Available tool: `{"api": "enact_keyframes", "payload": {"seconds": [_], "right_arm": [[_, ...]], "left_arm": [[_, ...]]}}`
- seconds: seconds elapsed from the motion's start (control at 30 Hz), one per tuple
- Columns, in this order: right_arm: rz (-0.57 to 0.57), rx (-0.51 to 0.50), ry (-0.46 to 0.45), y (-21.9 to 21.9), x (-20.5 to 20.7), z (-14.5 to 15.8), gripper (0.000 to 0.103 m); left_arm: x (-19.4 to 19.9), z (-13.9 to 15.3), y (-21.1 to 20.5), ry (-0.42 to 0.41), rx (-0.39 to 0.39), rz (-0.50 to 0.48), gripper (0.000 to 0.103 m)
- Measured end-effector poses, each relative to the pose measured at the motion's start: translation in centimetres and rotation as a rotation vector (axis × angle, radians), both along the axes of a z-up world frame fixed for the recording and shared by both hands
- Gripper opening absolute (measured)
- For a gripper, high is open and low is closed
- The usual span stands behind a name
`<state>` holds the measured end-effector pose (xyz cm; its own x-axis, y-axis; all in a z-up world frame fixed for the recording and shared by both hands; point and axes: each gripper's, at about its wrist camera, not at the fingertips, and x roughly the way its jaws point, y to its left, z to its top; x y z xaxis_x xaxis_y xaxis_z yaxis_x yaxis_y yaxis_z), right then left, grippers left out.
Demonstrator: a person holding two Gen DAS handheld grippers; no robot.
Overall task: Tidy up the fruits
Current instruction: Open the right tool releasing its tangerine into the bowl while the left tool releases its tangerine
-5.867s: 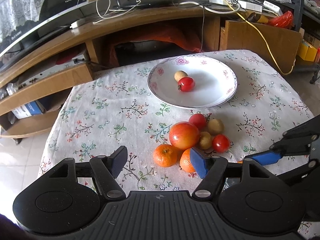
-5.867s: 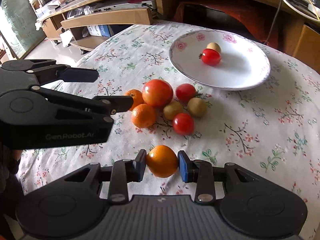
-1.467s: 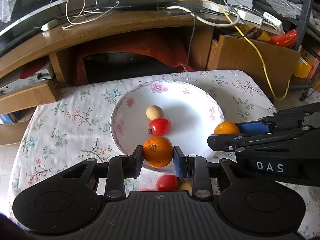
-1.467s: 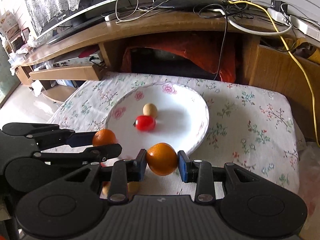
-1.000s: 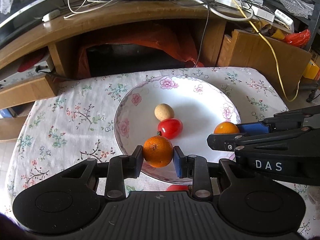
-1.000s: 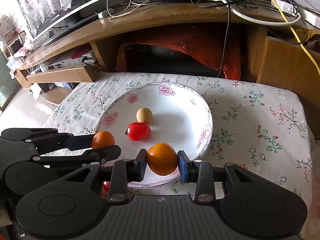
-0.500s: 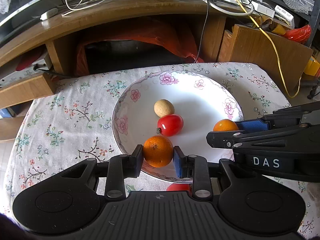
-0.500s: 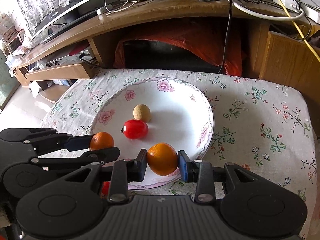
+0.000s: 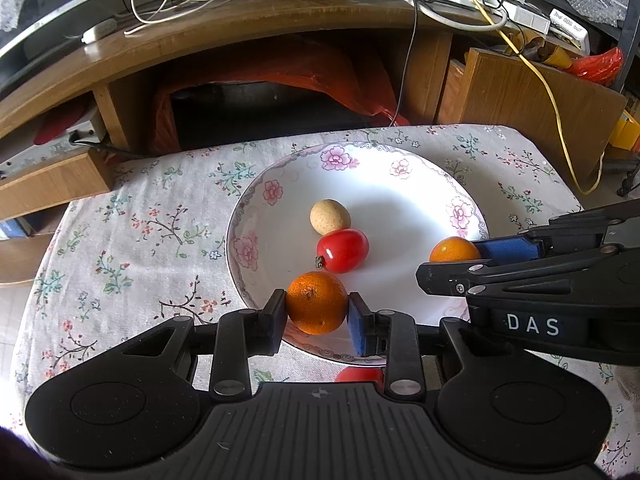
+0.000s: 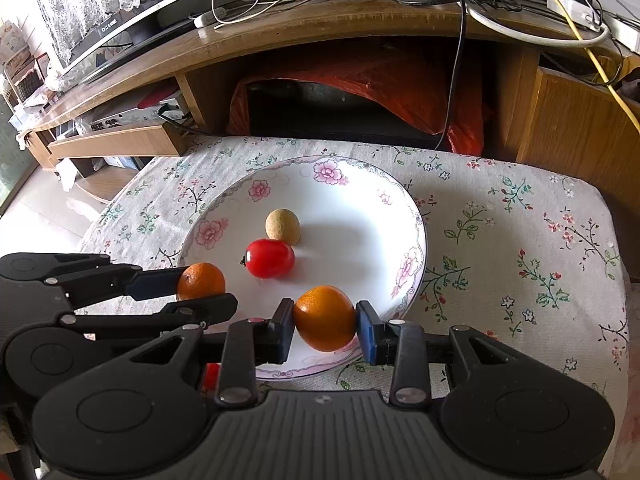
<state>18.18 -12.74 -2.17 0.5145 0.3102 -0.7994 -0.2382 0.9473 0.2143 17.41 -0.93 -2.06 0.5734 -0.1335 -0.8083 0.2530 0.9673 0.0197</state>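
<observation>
A white flowered plate (image 9: 400, 208) (image 10: 360, 220) on the floral tablecloth holds a red tomato (image 9: 343, 250) (image 10: 270, 258) and a small tan fruit (image 9: 330, 217) (image 10: 282, 221). My left gripper (image 9: 317, 312) (image 10: 206, 290) has an orange (image 9: 317, 303) (image 10: 201, 280) between its pads over the plate's near left rim; its jaws are opening, though the pads still touch the orange. My right gripper (image 10: 325, 328) (image 9: 448, 262) is shut on a second orange (image 10: 325, 318) (image 9: 454, 249) over the near right part of the plate.
A red fruit (image 9: 358, 374) peeks out on the cloth under the left gripper, in front of the plate. Behind the table stands a wooden TV cabinet (image 9: 240, 36) with cables and an orange bag (image 10: 400, 92). The tablecloth (image 10: 520, 240) runs to the right of the plate.
Six seconds ago the left gripper was open and empty by the fruit pile. It now has an orange, and both grippers have come over the plate. In the last second they kept still.
</observation>
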Motion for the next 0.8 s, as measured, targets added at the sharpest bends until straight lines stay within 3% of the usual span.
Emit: {"api": "enact_keyframes", "payload": {"seconds": [0.8], "right_arm": [[-0.018,0.001,-0.019,-0.22,-0.33,0.57,0.034]], "left_arm": [[-0.16,0.72,0.30,-0.015,0.002,0.015,0.047]]}}
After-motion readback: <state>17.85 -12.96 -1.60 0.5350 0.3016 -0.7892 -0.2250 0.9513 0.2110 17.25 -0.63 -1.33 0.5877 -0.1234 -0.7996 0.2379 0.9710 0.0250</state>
